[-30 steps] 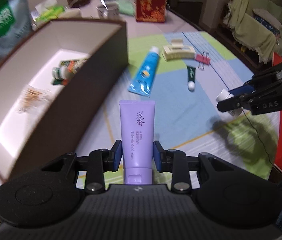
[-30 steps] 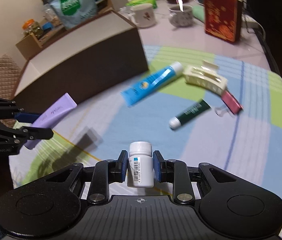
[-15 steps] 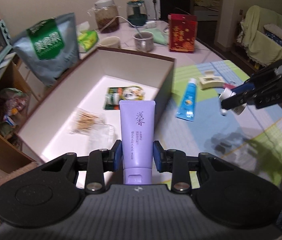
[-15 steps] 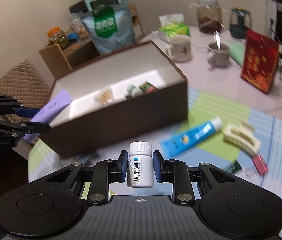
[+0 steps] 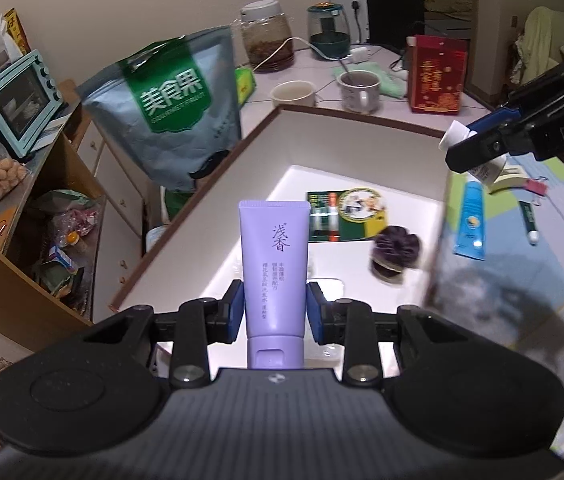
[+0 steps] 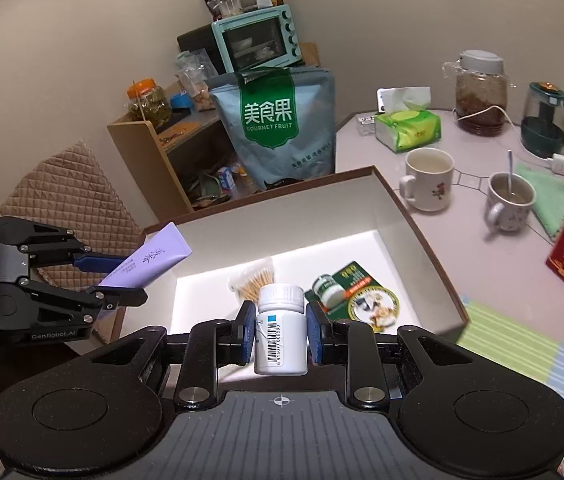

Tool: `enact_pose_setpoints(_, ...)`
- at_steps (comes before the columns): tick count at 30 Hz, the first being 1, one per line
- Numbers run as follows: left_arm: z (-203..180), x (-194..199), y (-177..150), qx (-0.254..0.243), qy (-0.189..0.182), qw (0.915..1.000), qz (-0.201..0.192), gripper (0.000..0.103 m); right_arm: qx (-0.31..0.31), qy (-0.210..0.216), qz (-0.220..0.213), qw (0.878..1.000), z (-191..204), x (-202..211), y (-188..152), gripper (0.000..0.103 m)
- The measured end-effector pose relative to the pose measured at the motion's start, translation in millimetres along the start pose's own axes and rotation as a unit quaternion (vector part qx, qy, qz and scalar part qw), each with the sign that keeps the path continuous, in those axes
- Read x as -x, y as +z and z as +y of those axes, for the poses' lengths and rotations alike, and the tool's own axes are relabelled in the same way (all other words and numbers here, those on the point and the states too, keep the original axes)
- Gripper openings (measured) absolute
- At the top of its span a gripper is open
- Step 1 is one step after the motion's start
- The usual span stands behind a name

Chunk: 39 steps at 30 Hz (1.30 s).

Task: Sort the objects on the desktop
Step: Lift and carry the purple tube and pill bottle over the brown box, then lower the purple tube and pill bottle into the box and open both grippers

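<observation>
Both tongs loaded over box; floor part bare.

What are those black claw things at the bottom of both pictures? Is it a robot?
No robot. A person holds a two-finger grabber in each hand, and each grabber has its own camera, so there are two pictures. The left grabber squeezes a purple tube. The right grabber squeezes a white bottle. Both hover above an open box holding cotton swabs and a green packet. On the table, outside the box, a blue tube waits.
</observation>
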<state>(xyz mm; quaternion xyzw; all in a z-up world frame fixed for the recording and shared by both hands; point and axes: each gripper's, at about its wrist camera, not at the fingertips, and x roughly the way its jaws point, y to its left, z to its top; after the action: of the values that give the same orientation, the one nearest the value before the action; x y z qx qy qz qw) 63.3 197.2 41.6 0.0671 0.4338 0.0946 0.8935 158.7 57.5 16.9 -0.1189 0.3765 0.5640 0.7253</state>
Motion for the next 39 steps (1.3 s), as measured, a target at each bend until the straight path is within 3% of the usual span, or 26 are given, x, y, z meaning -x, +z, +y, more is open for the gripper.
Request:
enact_pose_setpoints(14,38,-50,-5,0.022,-0.007,0.9991,0.035,0.028,-0.024,-0.005,0.041,0.999,-6,-69,18,0.026)
enact_pose_setpoints(39,43,-112,-17,0.021,-0.020,0.9939,0.106,0.028,-0.045,-0.014,0.108,0.993,-30,-135,9,0.026)
